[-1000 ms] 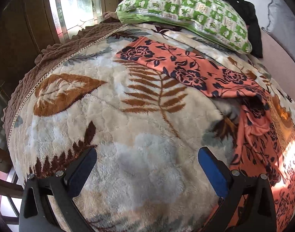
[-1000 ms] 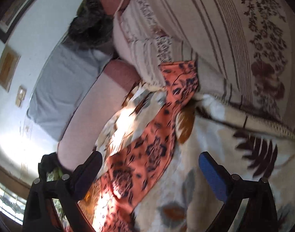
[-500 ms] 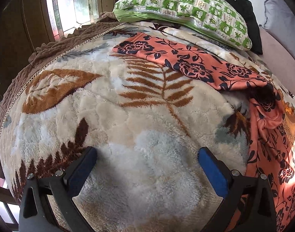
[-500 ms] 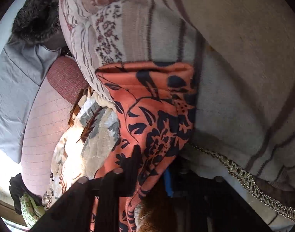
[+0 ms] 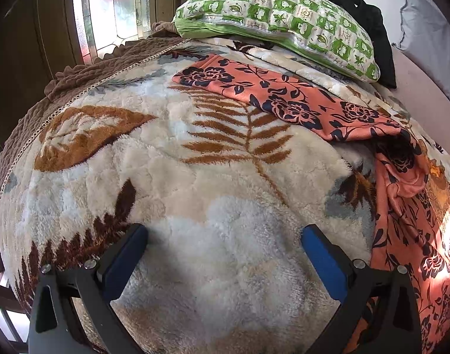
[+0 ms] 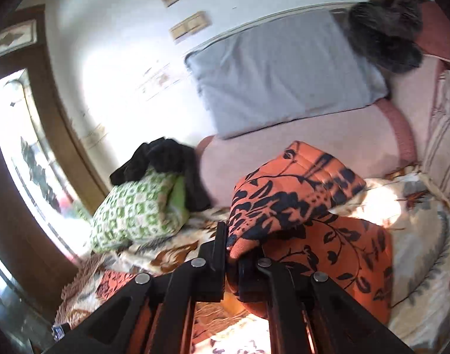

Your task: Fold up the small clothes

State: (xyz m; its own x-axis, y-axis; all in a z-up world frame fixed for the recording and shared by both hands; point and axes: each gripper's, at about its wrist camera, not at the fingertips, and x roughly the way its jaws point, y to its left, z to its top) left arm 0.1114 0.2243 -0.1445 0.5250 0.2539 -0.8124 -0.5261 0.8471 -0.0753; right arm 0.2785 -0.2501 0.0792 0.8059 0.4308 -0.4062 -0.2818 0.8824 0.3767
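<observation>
Left tool [image 5: 223, 236]: jaws spread wide, nothing between them, positioned low over the plush leaf-patterned blanket [image 5: 171, 177] covering the bed. Right tool [image 6: 232, 246]: jaws closed together on an edge of the orange floral garment [image 6: 295, 203], with the gripped fabric lifted and bunched above the fingers. In the left wrist view the same orange floral garment [image 5: 284, 103] lies across the blanket, one portion stretched flat toward the far side, the other running down the right side in folds, with a raised crease where the two portions meet. A green-and-white patterned pillow [image 5: 281, 23] rests at the far end of the bed, beyond the garment, with a black cloth [image 5: 366, 20] draped behind it. A grey cushion [image 6: 284, 70] stands against the wall. A window [image 5: 112, 8] is at far left.
</observation>
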